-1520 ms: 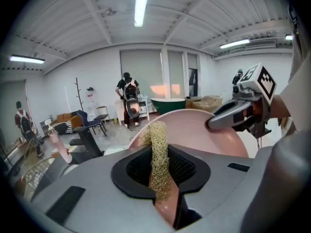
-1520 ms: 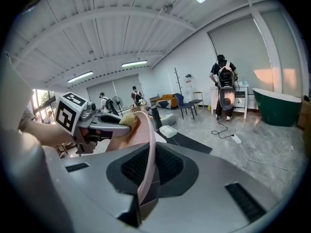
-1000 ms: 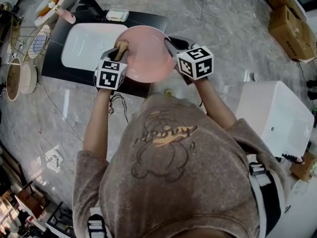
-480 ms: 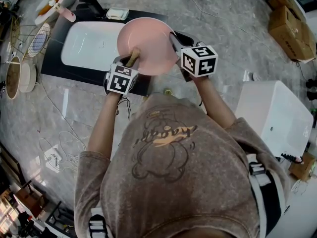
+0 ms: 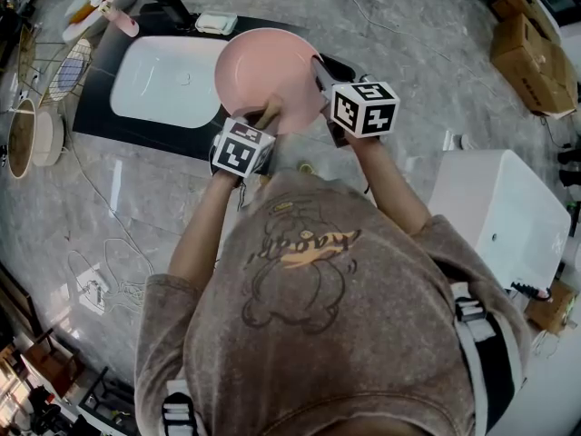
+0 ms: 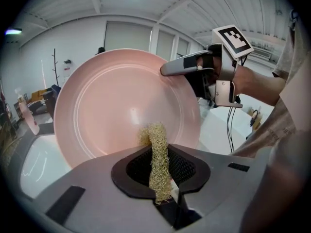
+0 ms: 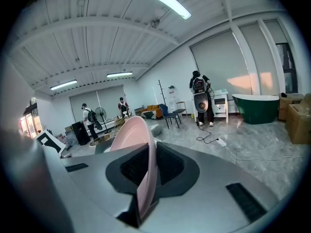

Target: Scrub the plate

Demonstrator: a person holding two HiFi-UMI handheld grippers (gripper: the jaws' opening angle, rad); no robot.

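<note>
Underfoot, a grey marbled floor (image 5: 408, 71), cables trailing across it. At the middle of the head view, a person in a brown sweatshirt (image 5: 327, 307), both arms reaching forward. Ahead on the floor, a black mat (image 5: 100, 121) bearing a white basin (image 5: 168, 82). Off to the right, a white box (image 5: 508, 212), and well beyond it cardboard boxes (image 5: 536, 48) near the corner.

Held up in the air over the basin's right end, a pink plate (image 5: 263, 66), tilted on edge, hollow face turned toward the person. Seen as a broad pink disc (image 6: 116, 106) in the left gripper view and edge-on (image 7: 133, 135) in the right gripper view.

At the plate's right rim, the right gripper (image 5: 322, 75), clamped on that rim: pink edge running straight between its jaws (image 7: 146, 174), pads pressed on both sides, though just opened a touch wider. Visible too from the left gripper view (image 6: 170, 71), biting the plate's upper right edge.

Below the plate's near edge, the left gripper (image 5: 268, 118), clenched (image 6: 160, 174) on a straw-coloured scrubber (image 6: 158, 154). Sticking up out of the jaws, the scrubber's curled tip sits against the lower part of the plate's face, apparently touching it.

On the mat behind the basin, a small white dish (image 5: 215, 24).
</note>
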